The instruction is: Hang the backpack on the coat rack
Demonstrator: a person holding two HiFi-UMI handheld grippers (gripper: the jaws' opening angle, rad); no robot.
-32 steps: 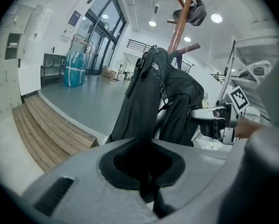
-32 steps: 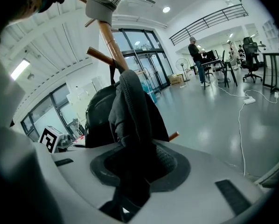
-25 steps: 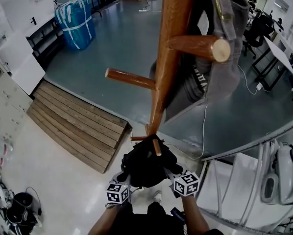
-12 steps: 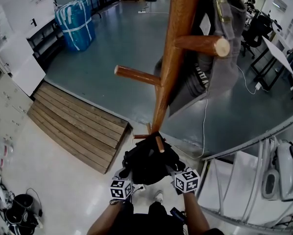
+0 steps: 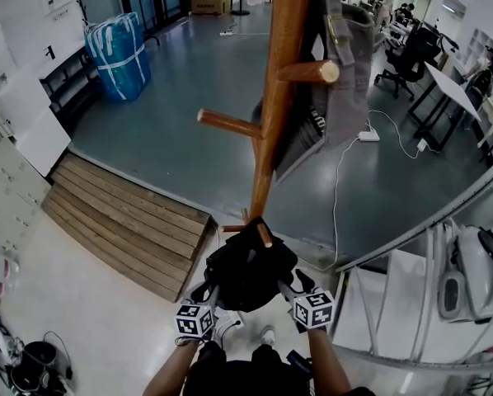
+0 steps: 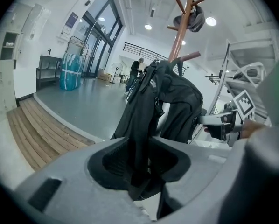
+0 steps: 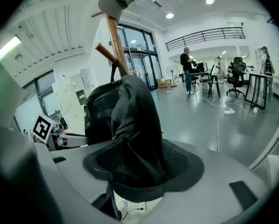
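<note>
A black backpack (image 5: pixel 248 271) hangs from a low peg (image 5: pixel 265 236) of the wooden coat rack (image 5: pixel 271 114). My left gripper (image 5: pixel 207 292) is at its left side and my right gripper (image 5: pixel 286 287) at its right side. In the left gripper view the backpack (image 6: pixel 177 101) hangs ahead. One of its black straps runs down between the jaws of the left gripper (image 6: pixel 142 171), which have just been opening. In the right gripper view black fabric of the backpack (image 7: pixel 121 115) lies loosely between the widely spread jaws of the right gripper (image 7: pixel 139 171), which have also just been opening.
A grey bag (image 5: pixel 349 64) hangs on a higher peg, and a cap (image 6: pixel 190 20) tops the rack. A wooden ramp (image 5: pixel 123 221) lies to the left, with a blue wrapped bundle (image 5: pixel 116 52) beyond it. A railing and a white machine (image 5: pixel 469 271) stand at right. A cable (image 5: pixel 341 172) crosses the floor.
Both grippers' jaws have spread apart at the backpack's sides, and the right gripper has drawn slightly back. The backpack stays hanging on the low peg.
</note>
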